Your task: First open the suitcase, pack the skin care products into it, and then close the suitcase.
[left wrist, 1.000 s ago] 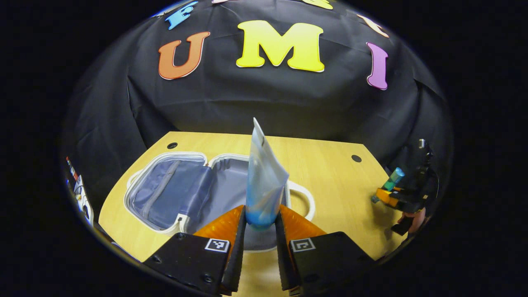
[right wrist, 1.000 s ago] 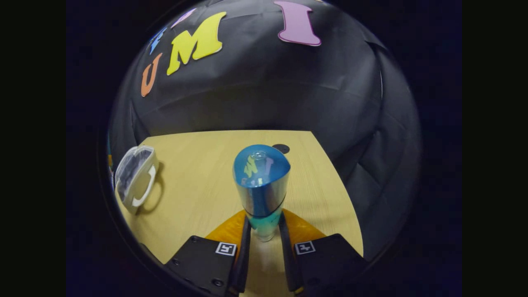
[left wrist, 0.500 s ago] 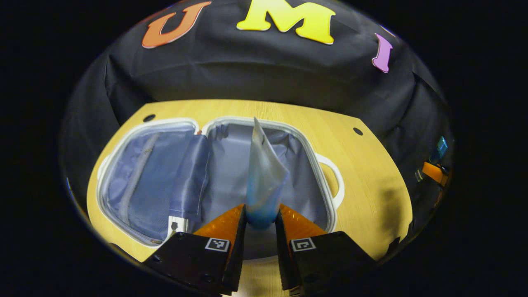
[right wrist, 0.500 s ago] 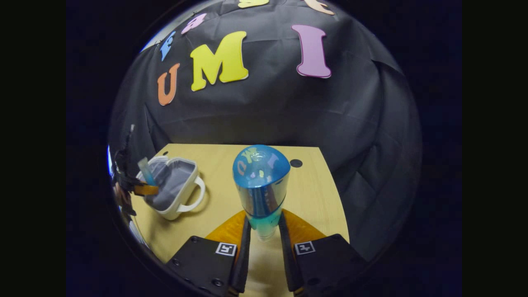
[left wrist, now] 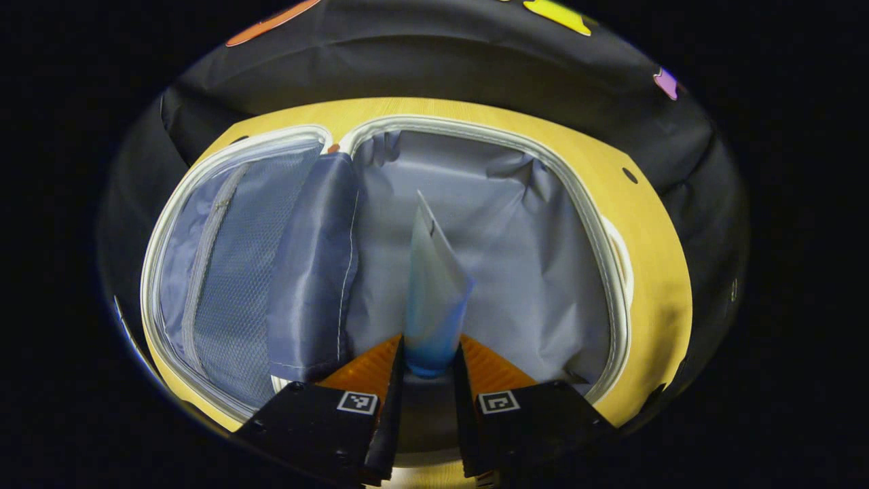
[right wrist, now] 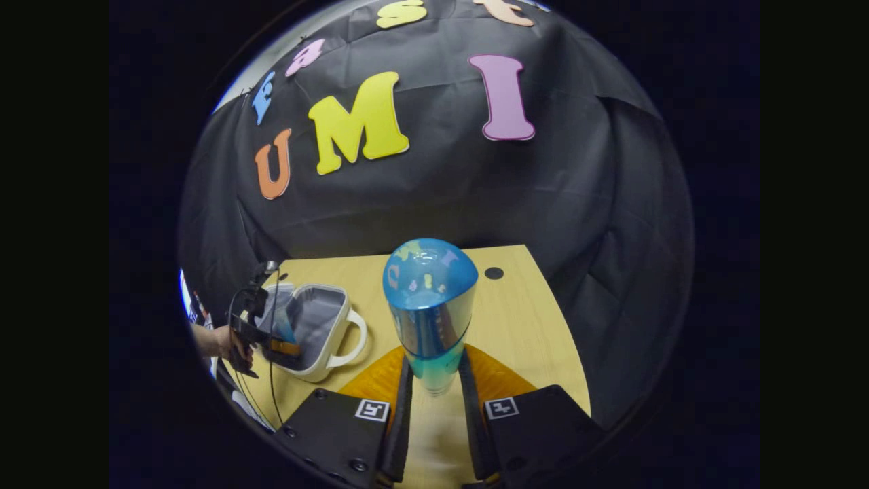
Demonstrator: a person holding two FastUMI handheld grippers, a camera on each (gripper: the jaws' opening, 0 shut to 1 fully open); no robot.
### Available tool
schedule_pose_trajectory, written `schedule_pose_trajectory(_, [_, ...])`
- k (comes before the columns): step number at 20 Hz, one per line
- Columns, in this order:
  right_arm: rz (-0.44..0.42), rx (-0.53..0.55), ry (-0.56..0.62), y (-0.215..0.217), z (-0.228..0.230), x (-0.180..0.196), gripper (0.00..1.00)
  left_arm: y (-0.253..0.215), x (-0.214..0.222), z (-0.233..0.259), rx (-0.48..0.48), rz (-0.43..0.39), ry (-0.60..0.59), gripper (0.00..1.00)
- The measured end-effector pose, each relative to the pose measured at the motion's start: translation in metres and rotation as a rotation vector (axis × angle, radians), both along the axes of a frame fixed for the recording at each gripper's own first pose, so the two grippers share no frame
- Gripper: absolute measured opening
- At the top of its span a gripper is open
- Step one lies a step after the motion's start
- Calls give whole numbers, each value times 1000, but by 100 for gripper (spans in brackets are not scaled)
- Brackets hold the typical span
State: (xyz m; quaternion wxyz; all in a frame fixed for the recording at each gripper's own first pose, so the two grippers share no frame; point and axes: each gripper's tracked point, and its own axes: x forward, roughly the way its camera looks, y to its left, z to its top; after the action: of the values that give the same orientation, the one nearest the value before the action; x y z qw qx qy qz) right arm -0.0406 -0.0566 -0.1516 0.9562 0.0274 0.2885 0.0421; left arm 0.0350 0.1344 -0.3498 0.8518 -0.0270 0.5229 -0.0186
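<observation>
Lowered into suitcase (left wrist: 597,224): left claw (left wrist: 429,367) gripping tube (left wrist: 432,299).

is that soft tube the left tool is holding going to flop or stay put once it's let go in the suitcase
The tube looks thin-walled with a flat crimped end, so probably light and squashy. Released upright it would likely tip over. The suitcase has a soft fabric lining, so it should settle rather than roll.

A light wooden table (right wrist: 523,326) with round cable holes (right wrist: 493,273) near its far edge carries an open white suitcase (left wrist: 614,285), lying flat with both grey-lined halves spread, handle (right wrist: 349,339) toward the table's middle.
</observation>
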Motion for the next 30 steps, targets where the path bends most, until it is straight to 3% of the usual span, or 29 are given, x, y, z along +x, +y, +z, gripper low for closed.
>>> schedule_pose_trajectory(3, [13,15,-6,5,5,0,34,5,4,-3,57,-9,52,40])
schedule_pose_trajectory(4, [17,17,-7,6,7,0,34,6,5,-4,71,0,72,48])
schedule_pose_trajectory(5, [21,15,-8,4,6,-1,34,5,6,-5,67,9,80,41])
schedule_pose_trajectory(10, [17,15,-1,-4,6,-5,34,3,7,-9,56,40,90,43])
schedule_pose_trajectory(11, [19,19,7,-3,4,-6,34,2,5,-9,50,41,89,51])
schedule_pose_trajectory(12, [23,24,14,-1,2,-7,34,-1,5,-8,38,45,87,45])
schedule_pose_trajectory(13, [31,27,20,3,0,-8,31,-4,5,-8,28,49,87,46])
schedule_pose_trajectory(15, [61,28,25,15,-1,-10,34,-9,3,-6,4,58,76,55])
schedule_pose_trajectory(16, [84,24,25,24,-1,-11,34,-12,4,-3,-9,66,62,65])
schedule_pose_trajectory(18, [137,21,25,46,0,-10,34,-18,1,11,-29,70,28,76])
schedule_pose_trajectory(19, [165,24,24,60,0,-8,34,-22,2,22,-38,68,-8,87])
schedule_pose_trajectory(20, [192,32,25,75,-1,-5,34,-24,0,34,-41,63,-47,78])
schedule_pose_trajectory(21, [220,38,27,92,-2,-3,34,-22,-3,46,-18,56,-89,82])
schedule_pose_trajectory(22, [245,44,29,109,-4,1,34,-14,-8,59,21,46,-118,100])
schedule_pose_trajectory(26, [335,106,79,194,-22,15,32,0,-31,111,36,20,-287,100])
schedule_pose_trajectory(30, [344,124,197,272,-73,37,34,39,-61,149,67,25,-463,100])
